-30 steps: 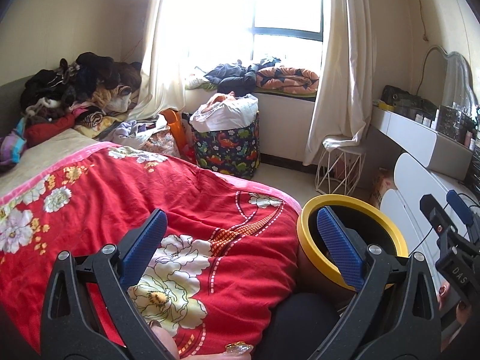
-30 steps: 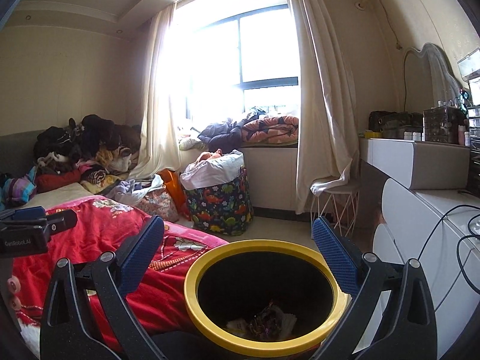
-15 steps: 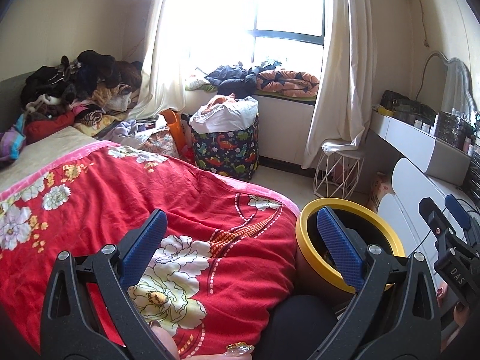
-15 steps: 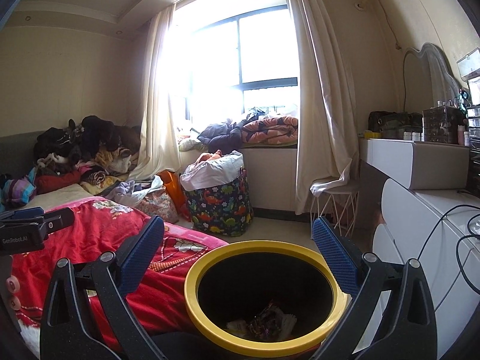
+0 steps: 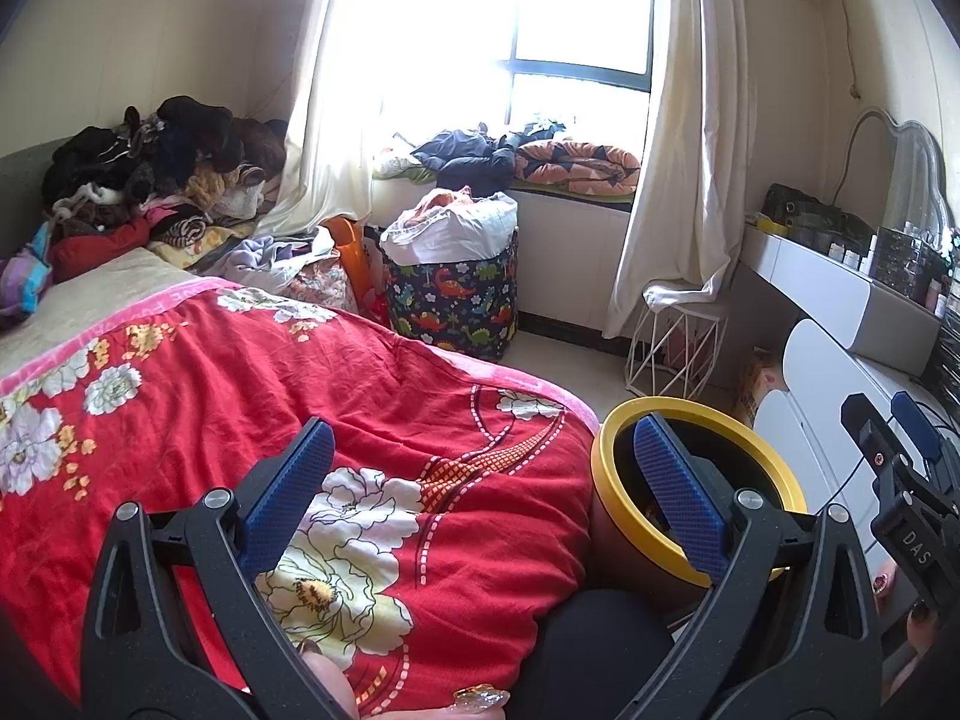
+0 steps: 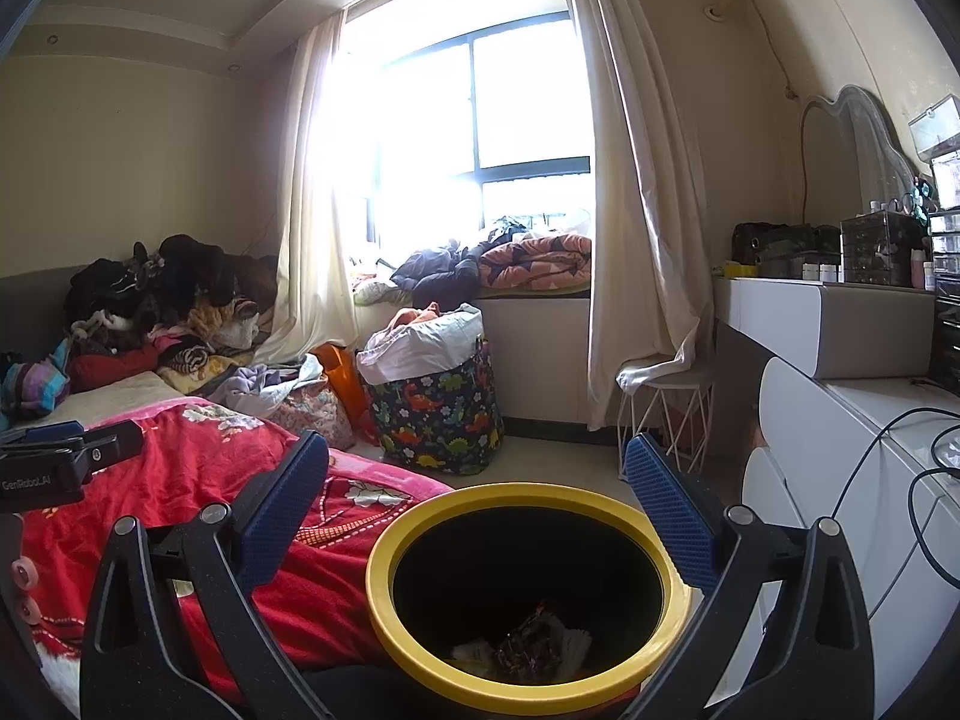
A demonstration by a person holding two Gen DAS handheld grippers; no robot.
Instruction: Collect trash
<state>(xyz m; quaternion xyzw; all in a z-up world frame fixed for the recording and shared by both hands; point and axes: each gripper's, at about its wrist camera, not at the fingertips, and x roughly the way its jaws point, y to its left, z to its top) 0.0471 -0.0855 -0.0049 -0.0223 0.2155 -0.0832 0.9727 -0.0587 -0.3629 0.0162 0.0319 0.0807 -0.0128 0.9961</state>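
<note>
Bin: the round black trash bin with a yellow rim (image 6: pixel 521 594) stands on the floor, touching the bed's side.
Trash: crumpled wrappers (image 6: pixel 528 648) lie at the bin's bottom.
Right gripper (image 6: pixel 474 516): hangs above the bin, fingers wide, holding nothing.
Left gripper (image 5: pixel 480 492): over the red flowered blanket (image 5: pixel 252 396), fingers wide, holding nothing.
Done: some trash looks binned already.
Left: I see no loose trash on the blanket; more may hide elsewhere.
Room: the bin sits between bed and white drawers (image 6: pixel 840 480), a tight gap; the floor toward the dinosaur-print basket (image 6: pixel 435 420) is open.
</note>
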